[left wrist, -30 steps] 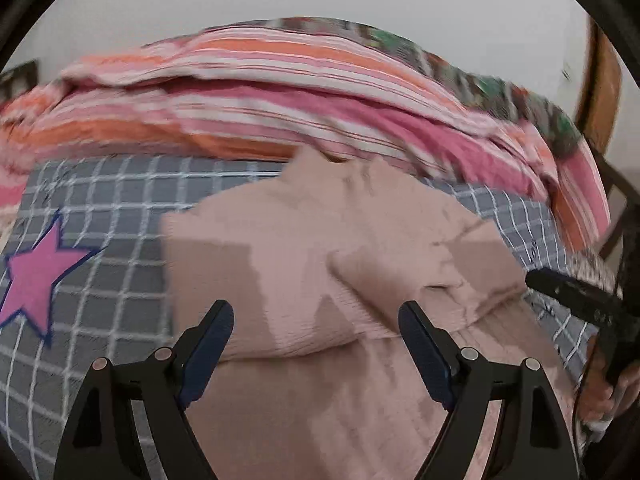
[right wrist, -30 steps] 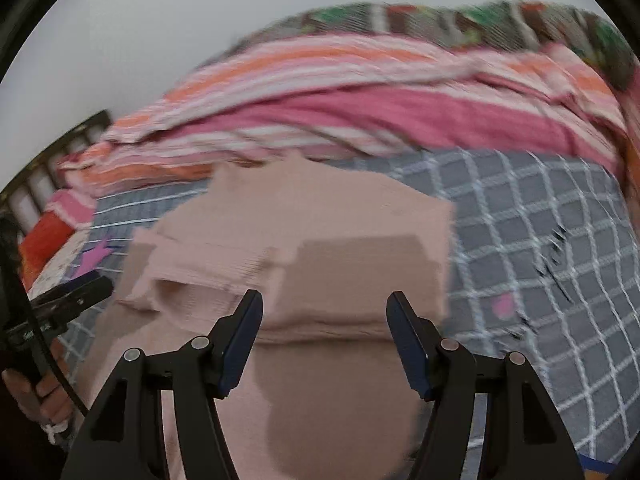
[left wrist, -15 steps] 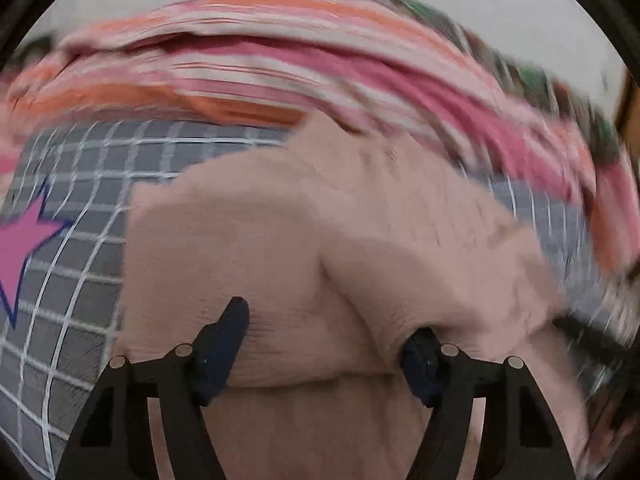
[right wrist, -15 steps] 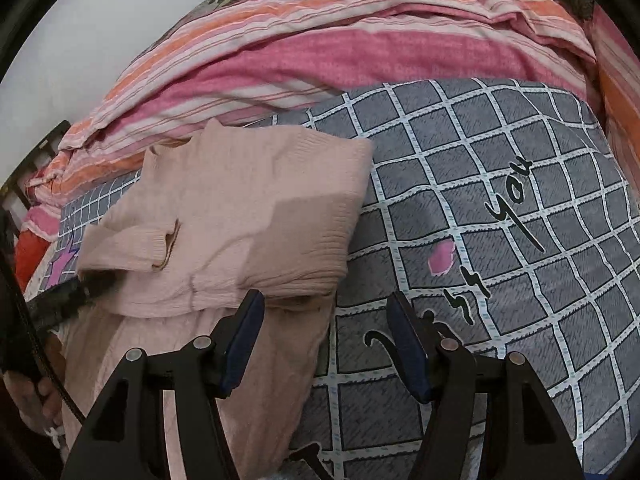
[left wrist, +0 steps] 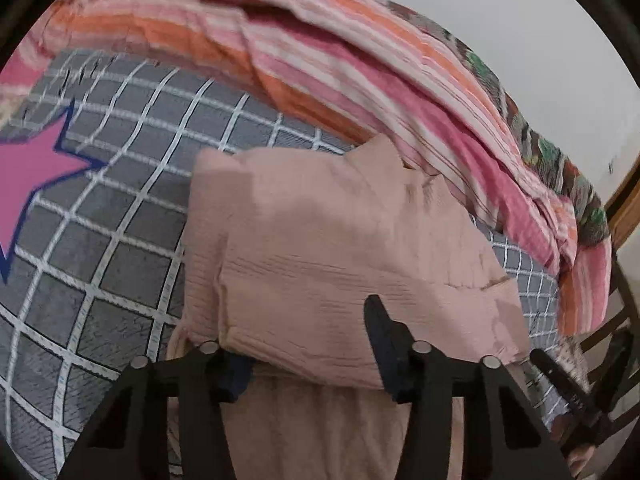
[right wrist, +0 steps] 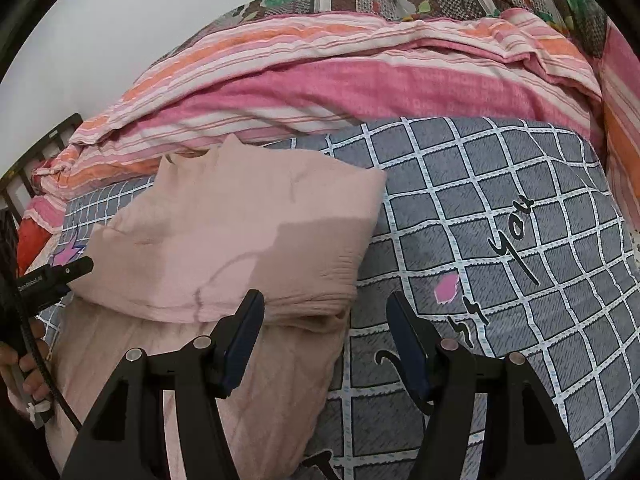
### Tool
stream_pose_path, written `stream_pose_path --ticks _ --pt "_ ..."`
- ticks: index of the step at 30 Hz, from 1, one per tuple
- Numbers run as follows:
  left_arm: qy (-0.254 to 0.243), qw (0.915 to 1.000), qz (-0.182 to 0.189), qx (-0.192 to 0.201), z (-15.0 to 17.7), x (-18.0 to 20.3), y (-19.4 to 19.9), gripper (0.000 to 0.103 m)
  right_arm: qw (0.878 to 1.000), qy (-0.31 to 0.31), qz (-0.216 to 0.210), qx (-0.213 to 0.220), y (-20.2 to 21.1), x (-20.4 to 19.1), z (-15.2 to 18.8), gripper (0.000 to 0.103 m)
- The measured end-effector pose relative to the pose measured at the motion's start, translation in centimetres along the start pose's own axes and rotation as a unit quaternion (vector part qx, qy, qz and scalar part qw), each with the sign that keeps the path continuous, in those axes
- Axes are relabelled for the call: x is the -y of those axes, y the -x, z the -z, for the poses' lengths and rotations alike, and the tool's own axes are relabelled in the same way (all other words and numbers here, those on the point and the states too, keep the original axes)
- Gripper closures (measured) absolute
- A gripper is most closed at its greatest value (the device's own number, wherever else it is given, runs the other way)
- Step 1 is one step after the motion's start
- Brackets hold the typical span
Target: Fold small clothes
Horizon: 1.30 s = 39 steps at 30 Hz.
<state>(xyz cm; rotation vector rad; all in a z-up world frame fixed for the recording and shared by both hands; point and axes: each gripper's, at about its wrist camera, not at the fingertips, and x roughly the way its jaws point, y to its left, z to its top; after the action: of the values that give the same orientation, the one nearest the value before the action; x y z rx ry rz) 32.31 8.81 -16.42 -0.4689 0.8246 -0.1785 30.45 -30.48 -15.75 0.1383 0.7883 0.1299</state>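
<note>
A dusty-pink knit sweater (left wrist: 340, 240) lies folded on the bed, its upper half doubled over the lower part. My left gripper (left wrist: 304, 336) is at the near edge of that fold. Its jaws are closing with the folded layer between them: the left finger (left wrist: 236, 376) is tucked under the fold and the right finger (left wrist: 380, 332) rests on top. In the right wrist view my right gripper (right wrist: 324, 312) stands open at the right corner of the sweater (right wrist: 240, 232), one finger over the knit and the other over the sheet. The left gripper (right wrist: 52, 276) shows at that view's left edge, held by a hand (right wrist: 24, 368).
A grey checked sheet (left wrist: 100, 248) with a pink star (left wrist: 32, 176) covers the bed (right wrist: 500, 200). A bunched pink and orange striped quilt (right wrist: 360, 80) lies along the far side, against a white wall. Wooden furniture (left wrist: 624, 208) stands at the right.
The left gripper moved forward and down onto the fold's near edge, rolled, and its jaws narrowed around the folded layer. The right gripper shifted right to the sweater's corner, opening unchanged.
</note>
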Motion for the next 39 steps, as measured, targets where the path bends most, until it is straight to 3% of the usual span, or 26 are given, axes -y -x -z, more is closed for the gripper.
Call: stream_pose_path --ticks 6,9,12,16,18,22,24,27,30,39 --pt "-0.003 0.9997 -0.010 0.020 -0.5 -0.3 0.4 0.068 1.000 -0.015 0.001 -0.010 -0.8 0.8 -0.2 0.040" --pt "-0.013 0.9994 -0.021 0.025 -0.7 -0.5 0.1 0.097 1.000 -0.024 0.006 -0.011 -1.2 1.1 -0.5 0.040" --pt "-0.016 0.9989 -0.027 0.036 -0.7 -0.1 -0.1 0.097 1.000 -0.024 0.007 -0.013 -1.7 1.0 -0.8 0.040" --pt "-0.044 0.9931 -0.023 0.106 -1.3 1.2 2.0 0.097 1.000 -0.023 0.004 -0.007 -1.9 0.9 -1.1 0.040" --pt "-0.046 0.9912 -0.034 0.119 -1.4 1.4 2.1 0.097 1.000 -0.025 0.003 0.003 -1.7 0.9 -1.3 0.040" --pt "-0.045 0.9924 -0.090 0.071 -1.0 1.2 -0.5 0.097 0.999 -0.025 0.020 -0.017 -3.1 0.8 -1.3 0.046" --pt "-0.020 0.9952 -0.078 0.054 -1.3 0.1 -0.8 0.097 0.999 -0.023 0.031 -0.039 -4.0 0.8 -1.3 0.047" --pt "0.006 0.9972 -0.065 0.036 -1.2 -1.1 -1.2 0.094 0.998 -0.019 0.038 -0.036 -4.0 0.6 -1.2 0.047" --pt "0.000 0.9975 -0.064 0.031 -0.8 -0.9 -1.2 0.093 0.998 -0.014 0.043 -0.035 -4.0 0.4 -1.1 0.047" --pt "-0.023 0.9978 -0.054 0.031 0.2 -0.1 -0.4 0.074 0.999 -0.030 0.029 -0.034 -3.6 0.7 -0.7 0.047"
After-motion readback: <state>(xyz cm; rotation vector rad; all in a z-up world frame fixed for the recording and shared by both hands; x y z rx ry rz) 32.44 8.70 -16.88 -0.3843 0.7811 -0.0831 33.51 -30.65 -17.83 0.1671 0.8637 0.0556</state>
